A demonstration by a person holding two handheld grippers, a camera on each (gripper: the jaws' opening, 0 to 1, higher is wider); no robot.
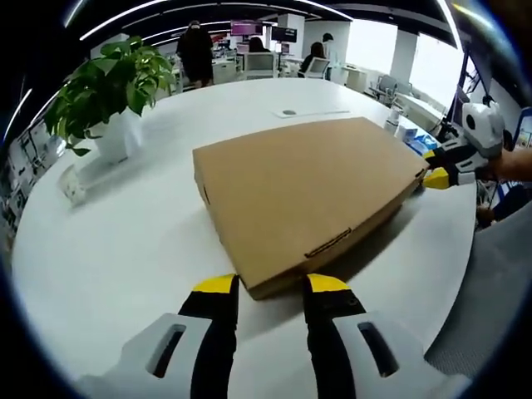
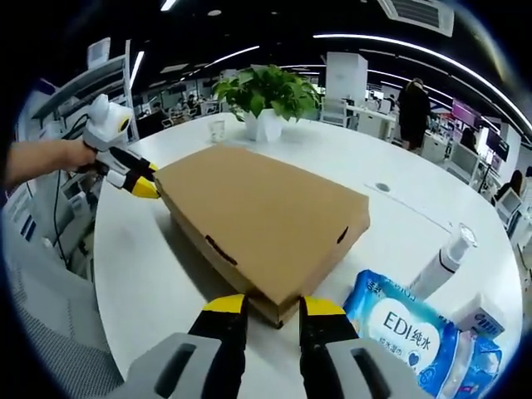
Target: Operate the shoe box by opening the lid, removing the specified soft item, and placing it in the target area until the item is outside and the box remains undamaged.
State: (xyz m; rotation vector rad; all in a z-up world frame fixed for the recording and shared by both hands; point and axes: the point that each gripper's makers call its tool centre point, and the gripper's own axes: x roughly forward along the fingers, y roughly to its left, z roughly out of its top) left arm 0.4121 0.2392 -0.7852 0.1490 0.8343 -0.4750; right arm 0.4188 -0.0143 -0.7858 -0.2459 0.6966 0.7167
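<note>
A closed, flat brown cardboard shoe box [image 1: 303,195] [image 2: 258,216] lies on the round white table [image 1: 125,241], lid down. My left gripper [image 1: 273,287] is open at the box's near corner, which sits between its yellow fingertips [image 1: 218,285]. At the opposite corner my right gripper [image 2: 274,306] is open too, that corner lying between its jaws. The left gripper view shows the right gripper [image 1: 440,173] at the box's far right corner. In the right gripper view a hand holds the left gripper [image 2: 140,181] against the far left corner. The soft item is hidden inside.
A potted green plant [image 1: 112,91] [image 2: 268,93] stands beyond the box, with a small clear cup [image 2: 217,130] near it. A blue wet-wipes pack [image 2: 411,332] and a white spray bottle [image 2: 445,258] lie right of my right gripper. People stand by desks far behind.
</note>
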